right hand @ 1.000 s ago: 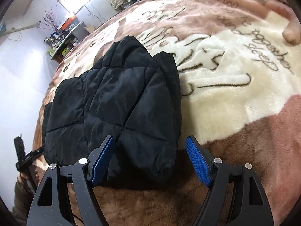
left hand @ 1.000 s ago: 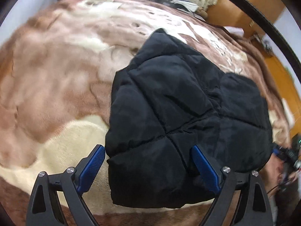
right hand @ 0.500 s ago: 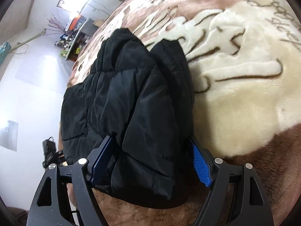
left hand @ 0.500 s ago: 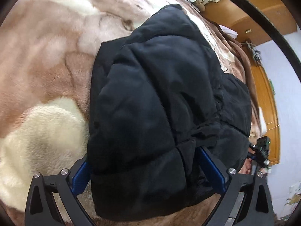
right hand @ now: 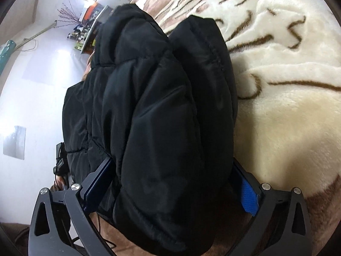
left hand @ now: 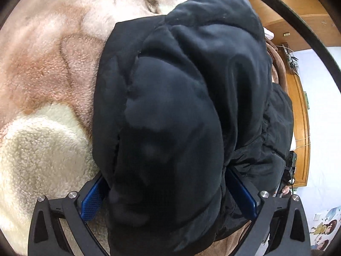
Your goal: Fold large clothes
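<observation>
A black puffer jacket (left hand: 181, 85) lies folded in a thick bundle on a plush brown and cream blanket (left hand: 42, 64). My left gripper (left hand: 165, 175) stands wide, straddling one end of the bundle. Padding bulges between its blue pads (left hand: 91, 200) and hides the fingertips. In the right wrist view the same jacket (right hand: 153, 85) fills the gap of my right gripper (right hand: 172, 161), whose jaws are opening around the other end. Its blue pads (right hand: 248, 196) sit beside the fabric without squeezing it. The blanket (right hand: 287, 85) spreads to the right.
Wooden furniture (left hand: 298, 106) stands past the bed's far side. A white wall (right hand: 32, 85) and a cluttered shelf (right hand: 89, 21) lie beyond the bed's edge. The other gripper and a hand (right hand: 60, 164) show past the jacket.
Both grippers have come down and tipped toward the jacket. Their jaws have widened, and the bundle's ends now sit deep between the pads instead of ahead of them.
</observation>
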The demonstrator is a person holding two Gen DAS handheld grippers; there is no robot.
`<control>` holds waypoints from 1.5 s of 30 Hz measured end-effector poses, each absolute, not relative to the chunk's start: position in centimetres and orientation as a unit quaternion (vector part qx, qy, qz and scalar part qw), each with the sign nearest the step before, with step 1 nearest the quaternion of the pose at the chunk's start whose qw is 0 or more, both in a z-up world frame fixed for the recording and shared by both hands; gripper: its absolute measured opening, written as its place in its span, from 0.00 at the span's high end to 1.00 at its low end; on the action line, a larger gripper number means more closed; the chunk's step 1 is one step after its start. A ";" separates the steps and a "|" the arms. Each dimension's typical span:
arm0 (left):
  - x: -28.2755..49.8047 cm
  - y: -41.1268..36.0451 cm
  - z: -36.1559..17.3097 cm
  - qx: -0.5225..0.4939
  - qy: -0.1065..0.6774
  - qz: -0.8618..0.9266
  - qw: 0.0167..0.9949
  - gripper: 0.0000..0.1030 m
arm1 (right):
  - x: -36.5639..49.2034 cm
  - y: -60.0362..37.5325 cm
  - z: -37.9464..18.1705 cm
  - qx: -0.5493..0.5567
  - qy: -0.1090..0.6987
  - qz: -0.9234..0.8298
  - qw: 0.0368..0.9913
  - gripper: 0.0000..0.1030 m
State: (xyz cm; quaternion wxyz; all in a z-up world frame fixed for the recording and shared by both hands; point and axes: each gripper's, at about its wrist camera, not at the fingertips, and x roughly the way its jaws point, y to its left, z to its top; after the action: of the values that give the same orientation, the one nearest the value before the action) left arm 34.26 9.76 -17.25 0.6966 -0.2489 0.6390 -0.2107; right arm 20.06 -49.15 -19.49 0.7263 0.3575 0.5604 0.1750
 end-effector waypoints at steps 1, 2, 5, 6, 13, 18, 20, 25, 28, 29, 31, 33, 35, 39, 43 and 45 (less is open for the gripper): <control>34.2 9.6 -17.3 -0.247 0.640 -0.211 0.696 0.00 | 20.1 -49.2 -19.8 0.361 0.561 0.177 0.724 0.01; 34.3 9.5 -17.4 -0.246 0.641 -0.210 0.696 0.00 | 20.2 -49.1 -19.9 0.362 0.560 0.178 0.723 0.01; 34.3 9.0 -17.4 -0.241 0.645 -0.208 0.695 0.00 | 20.2 -48.9 -20.6 0.365 0.567 0.178 0.717 0.01; 34.3 8.8 -17.4 -0.238 0.645 -0.207 0.696 0.00 | 20.1 -48.8 -20.6 0.365 0.568 0.178 0.716 0.01; 34.6 5.7 -17.2 -0.228 0.647 -0.197 0.700 0.00 | 20.4 -48.5 -20.8 0.359 0.577 0.179 0.711 0.01; 34.1 5.4 -17.3 -0.230 0.644 -0.198 0.702 0.00 | 20.0 -47.7 -20.4 0.359 0.573 0.180 0.715 0.06; 33.9 5.1 -17.6 -0.232 0.644 -0.198 0.702 0.00 | 19.8 -47.5 -20.5 0.358 0.573 0.179 0.715 0.10; 34.0 5.5 -18.0 -0.225 0.644 -0.191 0.706 0.03 | 19.6 -47.1 -20.0 0.350 0.570 0.179 0.721 0.26; 33.6 4.4 -17.3 -0.220 0.640 -0.180 0.714 0.08 | 19.4 -46.2 -19.3 0.326 0.569 0.174 0.734 0.34; 33.4 4.0 -17.1 -0.217 0.638 -0.179 0.717 0.12 | 19.4 -46.0 -19.1 0.320 0.568 0.173 0.738 0.35; 33.3 3.5 -16.9 -0.213 0.637 -0.178 0.719 0.17 | 19.3 -45.8 -18.9 0.316 0.568 0.172 0.740 0.38; 33.2 3.1 -16.5 -0.214 0.637 -0.177 0.719 0.23 | 19.2 -45.3 -18.6 0.304 0.566 0.166 0.748 0.41; 32.8 2.8 -16.1 -0.205 0.635 -0.178 0.724 0.30 | 19.2 -44.5 -18.2 0.287 0.563 0.164 0.757 0.43; 32.1 1.1 -14.8 -0.188 0.626 -0.174 0.737 0.43 | 19.0 -43.3 -17.6 0.259 0.557 0.160 0.773 0.49; 32.0 0.0 -14.3 -0.191 0.624 -0.174 0.738 0.45 | 19.1 -41.7 -17.3 0.247 0.557 0.157 0.777 0.51; 32.3 0.0 -14.5 -0.196 0.626 -0.177 0.734 0.43 | 19.2 -41.5 -17.5 0.255 0.558 0.156 0.774 0.51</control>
State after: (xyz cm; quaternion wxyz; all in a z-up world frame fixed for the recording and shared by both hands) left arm 32.28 0.05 -14.46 0.7340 -0.1962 0.6256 -0.1771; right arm 19.24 -41.52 -17.52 0.7742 0.2553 0.5577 0.1562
